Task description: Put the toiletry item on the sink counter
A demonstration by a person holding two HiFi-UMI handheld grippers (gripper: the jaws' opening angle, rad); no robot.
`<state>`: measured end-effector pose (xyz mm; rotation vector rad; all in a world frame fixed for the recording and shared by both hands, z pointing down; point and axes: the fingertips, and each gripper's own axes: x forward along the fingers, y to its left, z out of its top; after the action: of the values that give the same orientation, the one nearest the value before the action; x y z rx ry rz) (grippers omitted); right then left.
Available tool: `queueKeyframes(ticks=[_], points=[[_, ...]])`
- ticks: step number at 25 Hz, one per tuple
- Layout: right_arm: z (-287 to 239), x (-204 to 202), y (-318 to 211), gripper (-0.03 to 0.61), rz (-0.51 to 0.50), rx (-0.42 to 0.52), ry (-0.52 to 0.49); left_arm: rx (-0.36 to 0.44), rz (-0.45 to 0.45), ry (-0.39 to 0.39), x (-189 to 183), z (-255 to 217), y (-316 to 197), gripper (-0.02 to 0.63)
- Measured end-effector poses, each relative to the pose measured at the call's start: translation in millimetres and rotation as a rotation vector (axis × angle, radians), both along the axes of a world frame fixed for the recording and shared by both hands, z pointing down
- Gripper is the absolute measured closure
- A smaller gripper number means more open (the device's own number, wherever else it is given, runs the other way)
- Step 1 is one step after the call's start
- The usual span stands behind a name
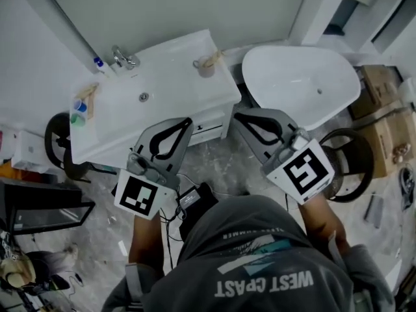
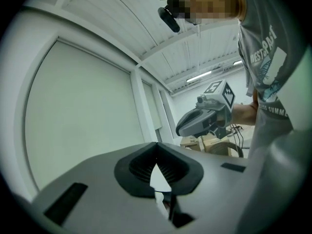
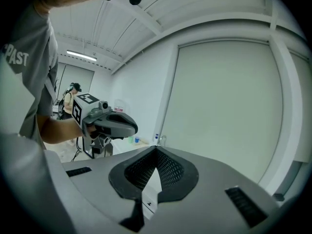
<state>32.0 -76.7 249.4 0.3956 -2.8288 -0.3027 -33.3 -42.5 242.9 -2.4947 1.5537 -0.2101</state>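
In the head view the white sink counter (image 1: 195, 51) lies ahead, with a basin (image 1: 143, 97) and a faucet (image 1: 123, 58). A beige cup with toiletry items (image 1: 206, 64) stands at the counter's back right. Green and blue toiletry items (image 1: 80, 111) sit at its left end, and a small blue-capped bottle (image 1: 97, 62) is by the faucet. My left gripper (image 1: 188, 119) hovers shut and empty over the counter's front edge. My right gripper (image 1: 237, 113) is shut and empty just right of the counter. Both pairs of jaws meet at the tips in the gripper views (image 2: 156, 143) (image 3: 156, 148).
A white bathtub (image 1: 302, 83) stands right of the sink. Cardboard boxes (image 1: 380, 86) and a black ring-shaped object (image 1: 354, 164) lie further right. Another black ring (image 1: 55, 135) and dark clutter (image 1: 39, 207) are on the left. A second person (image 3: 70, 97) stands far off.
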Motion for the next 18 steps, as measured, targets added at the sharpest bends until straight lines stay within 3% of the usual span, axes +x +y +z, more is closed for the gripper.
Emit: queueKeyframes(ticks=[6, 18], points=[[10.0, 43.0, 5.2, 0.551, -0.005, -0.037, -0.002, -0.036, -0.006, -0.003, 44.0, 7.9, 3.0, 0.612], [18.4, 83.9, 8.9, 0.551, -0.014, -0.054, -0.015, -0.066, -0.027, -0.031, 81.4, 15.2, 13.5, 0.612]])
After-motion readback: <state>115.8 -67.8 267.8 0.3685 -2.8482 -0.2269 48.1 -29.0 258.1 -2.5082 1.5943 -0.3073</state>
